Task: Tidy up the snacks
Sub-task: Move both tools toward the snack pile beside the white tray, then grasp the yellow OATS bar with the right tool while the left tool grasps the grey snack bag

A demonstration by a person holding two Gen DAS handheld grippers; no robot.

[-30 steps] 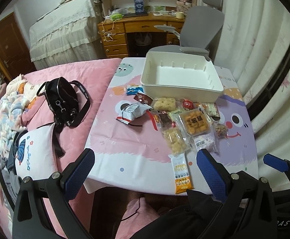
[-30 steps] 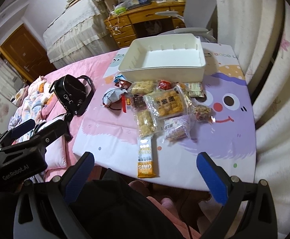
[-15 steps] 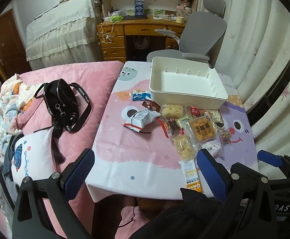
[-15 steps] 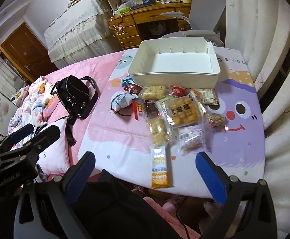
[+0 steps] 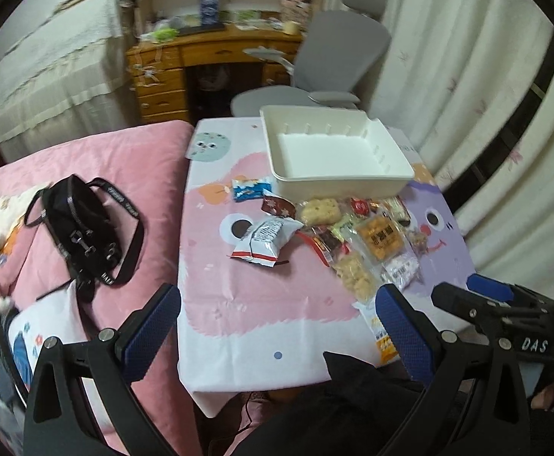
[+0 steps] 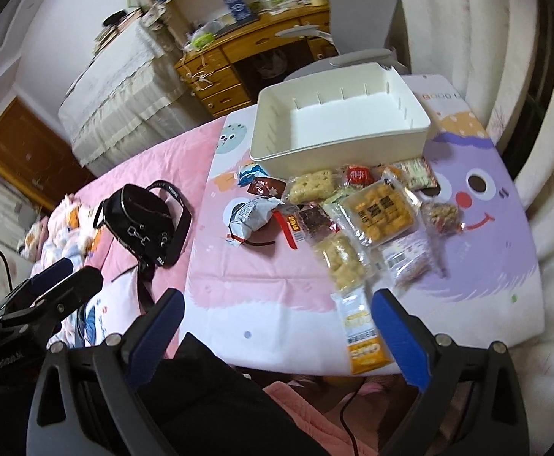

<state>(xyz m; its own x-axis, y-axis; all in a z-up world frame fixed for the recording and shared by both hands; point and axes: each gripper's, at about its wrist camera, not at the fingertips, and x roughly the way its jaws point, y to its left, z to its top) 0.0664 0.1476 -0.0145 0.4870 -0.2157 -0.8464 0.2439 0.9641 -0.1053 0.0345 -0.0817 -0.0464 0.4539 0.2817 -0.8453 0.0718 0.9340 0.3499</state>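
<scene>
An empty white bin (image 5: 330,152) (image 6: 337,125) stands at the far side of a small table with a cartoon cloth (image 5: 261,304). Several wrapped snacks lie in front of it: a white crumpled bag (image 5: 267,235) (image 6: 248,216), a blue packet (image 5: 248,188), a tray of orange crackers (image 5: 379,237) (image 6: 377,214), and a yellow bar (image 6: 362,332) near the front edge. My left gripper (image 5: 277,326) hangs open over the table's near edge, holding nothing. My right gripper (image 6: 277,326) is open too, its right finger beside the yellow bar. Each gripper shows at the edge of the other's view.
A pink bed (image 5: 117,174) adjoins the table on the left, with a black handbag (image 5: 83,228) (image 6: 144,224) lying on it. Behind the table stand a grey office chair (image 5: 337,49) and a wooden desk (image 5: 201,72). Curtains (image 5: 467,76) hang along the right.
Both views have shifted closer to the table and slightly left. The snacks and the bin lie where they were. Both grippers stay open.
</scene>
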